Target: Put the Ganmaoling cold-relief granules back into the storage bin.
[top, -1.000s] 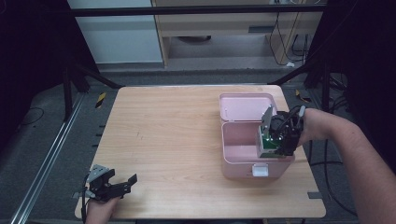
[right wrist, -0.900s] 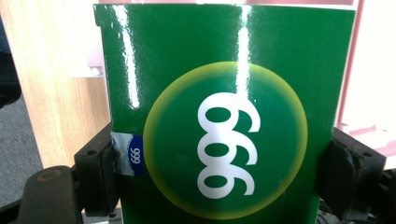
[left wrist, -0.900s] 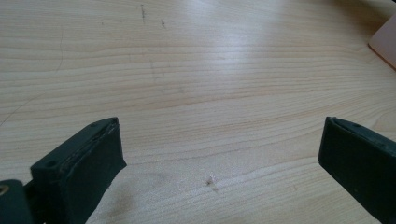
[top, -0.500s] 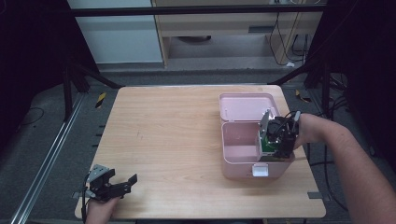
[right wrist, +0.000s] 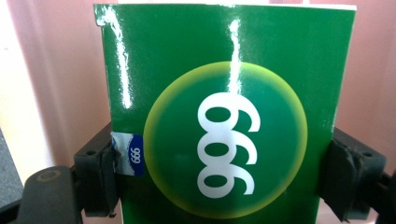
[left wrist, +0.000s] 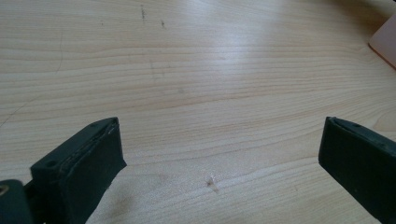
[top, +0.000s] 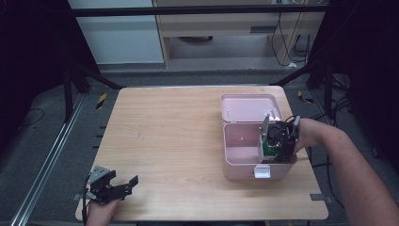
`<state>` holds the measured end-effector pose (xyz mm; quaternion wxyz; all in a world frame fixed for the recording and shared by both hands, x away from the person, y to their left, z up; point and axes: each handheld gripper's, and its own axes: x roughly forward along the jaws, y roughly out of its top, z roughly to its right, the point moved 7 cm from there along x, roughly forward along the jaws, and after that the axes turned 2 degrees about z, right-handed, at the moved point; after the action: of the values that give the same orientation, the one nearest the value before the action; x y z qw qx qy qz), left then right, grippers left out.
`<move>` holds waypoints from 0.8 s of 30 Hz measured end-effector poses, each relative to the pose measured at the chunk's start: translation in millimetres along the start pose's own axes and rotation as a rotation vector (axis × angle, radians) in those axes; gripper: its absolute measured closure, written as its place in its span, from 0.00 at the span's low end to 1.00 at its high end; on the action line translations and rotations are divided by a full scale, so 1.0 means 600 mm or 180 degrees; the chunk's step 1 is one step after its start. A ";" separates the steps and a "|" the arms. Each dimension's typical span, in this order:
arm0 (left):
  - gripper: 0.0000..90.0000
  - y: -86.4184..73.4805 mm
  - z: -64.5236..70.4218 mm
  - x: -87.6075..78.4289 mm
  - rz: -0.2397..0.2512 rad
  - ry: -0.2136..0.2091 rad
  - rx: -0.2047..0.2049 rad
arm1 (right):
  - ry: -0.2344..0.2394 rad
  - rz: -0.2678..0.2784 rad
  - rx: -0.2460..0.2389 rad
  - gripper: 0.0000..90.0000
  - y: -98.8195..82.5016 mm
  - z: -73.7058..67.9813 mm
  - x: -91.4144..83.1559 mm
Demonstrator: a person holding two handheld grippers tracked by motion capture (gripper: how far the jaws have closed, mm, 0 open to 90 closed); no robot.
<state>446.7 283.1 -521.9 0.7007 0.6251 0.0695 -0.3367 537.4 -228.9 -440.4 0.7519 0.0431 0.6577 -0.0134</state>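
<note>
Between the black jaws of the right gripper [right wrist: 219, 172] sits a glossy green box [right wrist: 224, 93] bearing a yellow-edged circle, white digits and a small blue-and-white label beside one jaw. Around it is a pale pink case [top: 240, 146]. Under the left gripper [left wrist: 219, 163] lies light wood-grain table [left wrist: 196, 70].

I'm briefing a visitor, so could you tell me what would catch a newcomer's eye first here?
Most striking is the glossy green box with a yellow-ringed circle and white digits, clamped between the right gripper jaws inside the open pink case at the table's right. The left gripper rests open at the near-left corner.
</note>
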 end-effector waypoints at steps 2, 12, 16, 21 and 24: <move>0.00 0.000 0.000 0.000 -0.0003 0.0001 0.0002 | 0.0007 0.0015 -0.0011 0.18 -0.001 0.003 0.004; 0.00 0.000 0.000 0.000 -0.0003 0.0003 0.0005 | 0.0064 0.0035 0.0033 0.18 -0.005 0.002 0.022; 0.00 0.000 -0.001 0.001 -0.0002 0.0009 0.0005 | 0.0096 0.0040 0.0046 0.18 -0.006 0.003 0.025; 0.00 0.000 -0.001 0.001 0.0000 0.0010 0.0005 | 0.0112 0.0076 0.0054 0.18 -0.005 0.005 0.032; 0.00 0.000 -0.002 0.001 0.0001 0.0012 0.0001 | 0.0144 0.0066 0.0049 0.18 -0.004 0.003 0.039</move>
<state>447.5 284.1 -522.2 0.7005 0.6258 0.0707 -0.3355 542.3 -230.9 -463.7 0.7366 0.0559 0.6739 -0.0097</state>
